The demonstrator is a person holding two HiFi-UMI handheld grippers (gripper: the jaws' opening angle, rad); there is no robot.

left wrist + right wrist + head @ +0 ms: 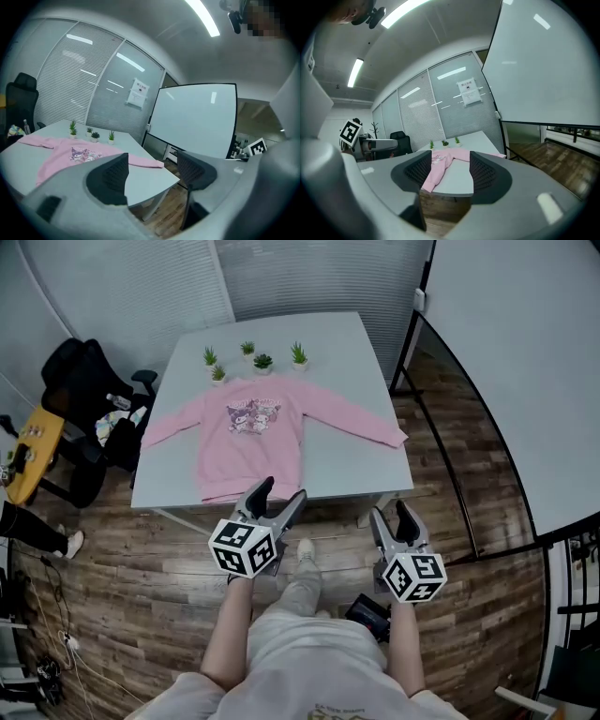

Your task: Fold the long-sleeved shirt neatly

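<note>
Shirt (248, 432) flat; left gripper (281, 489), right gripper (390, 512) wide, empty; wall notice (136, 93): gripper views only.

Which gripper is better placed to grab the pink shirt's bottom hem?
Left, probably. The left gripper hangs open before the hem of the shirt; the right gripper, also open, sits off by the table corner.

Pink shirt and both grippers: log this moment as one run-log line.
shirt: flat on table, sleeves spread, unfolded | left gripper: open, empty, clear of shirt | right gripper: open, empty, clear of shirt
</note>
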